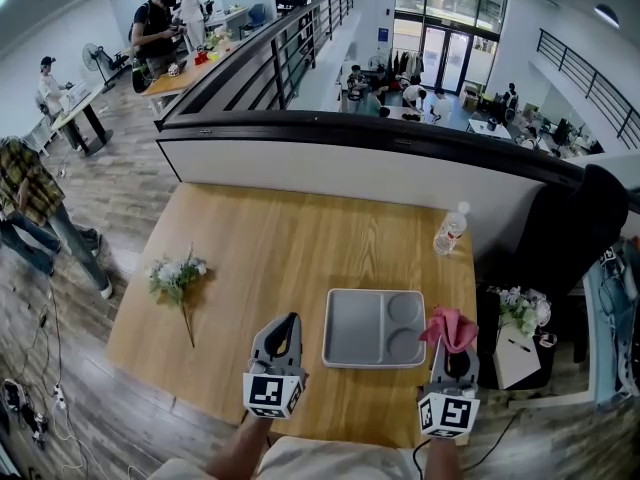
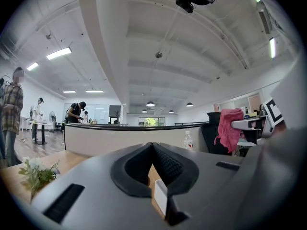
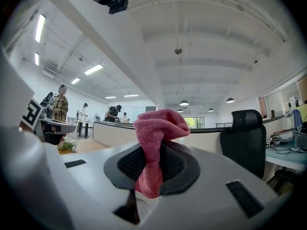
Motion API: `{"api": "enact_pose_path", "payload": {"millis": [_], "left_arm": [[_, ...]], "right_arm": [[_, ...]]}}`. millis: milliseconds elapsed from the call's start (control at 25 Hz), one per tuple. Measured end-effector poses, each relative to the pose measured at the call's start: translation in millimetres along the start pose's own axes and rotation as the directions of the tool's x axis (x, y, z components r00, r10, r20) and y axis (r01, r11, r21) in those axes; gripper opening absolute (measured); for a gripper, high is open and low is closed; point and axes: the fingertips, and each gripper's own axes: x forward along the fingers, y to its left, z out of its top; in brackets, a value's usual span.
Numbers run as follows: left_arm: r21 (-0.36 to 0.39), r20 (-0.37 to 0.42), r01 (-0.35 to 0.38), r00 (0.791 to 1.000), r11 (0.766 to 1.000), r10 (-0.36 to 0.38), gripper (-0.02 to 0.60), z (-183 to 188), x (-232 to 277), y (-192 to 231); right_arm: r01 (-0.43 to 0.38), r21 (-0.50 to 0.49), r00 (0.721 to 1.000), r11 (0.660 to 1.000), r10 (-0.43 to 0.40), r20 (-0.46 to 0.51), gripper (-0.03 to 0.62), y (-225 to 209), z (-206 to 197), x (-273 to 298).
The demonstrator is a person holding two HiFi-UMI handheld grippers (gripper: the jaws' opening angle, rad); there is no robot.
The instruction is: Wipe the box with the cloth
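The pink cloth (image 1: 451, 328) is clamped in the fingers of the right gripper (image 1: 452, 352), just beside the grey box (image 1: 355, 330) at the near edge of the wooden counter (image 1: 290, 238). The left gripper (image 1: 288, 324) holds its fingers together, with nothing between. Flowers (image 1: 177, 273) lie near the left edge, and a bottle (image 1: 450, 230) stands at the far right corner. Behind is an open office.

Right gripper (image 1: 453, 354) jaws clamp pink cloth (image 1: 451, 326) beside grey box (image 1: 360, 334).
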Motion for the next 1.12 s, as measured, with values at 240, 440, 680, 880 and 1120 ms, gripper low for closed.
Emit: {"api": "enact_pose_path", "payload": {"millis": [240,440,680,880,1120], "left_arm": [[0.004,-0.002,0.002,1.000,1.000,-0.002,0.012,0.0,1.2,0.0],[0.004,-0.001,0.010,1.000,1.000,-0.010,0.012,-0.7,3.4,-3.2],[0.005,0.003,0.016,1.000,1.000,-0.016,0.012,0.9,6.1,-6.7],[0.001,0.005,0.019,1.000,1.000,-0.019,0.012,0.9,7.2,-8.0],[0.000,0.004,0.021,1.000,1.000,-0.021,0.012,0.4,7.4,-7.6]], "right_arm": [[0.003,0.008,1.000,1.000,-0.003,-0.004,0.075,0.9,1.3,0.5],[0.009,0.014,1.000,1.000,-0.009,-0.006,0.075,-0.1,0.2,0.9],[0.001,-0.003,1.000,1.000,-0.001,-0.009,0.075,-1.3,-1.3,1.4],[-0.014,-0.008,1.000,1.000,0.014,-0.020,0.075,1.2,-4.4,1.8],[-0.018,-0.009,0.999,1.000,0.018,-0.027,0.075,3.7,-6.0,2.6]]}}
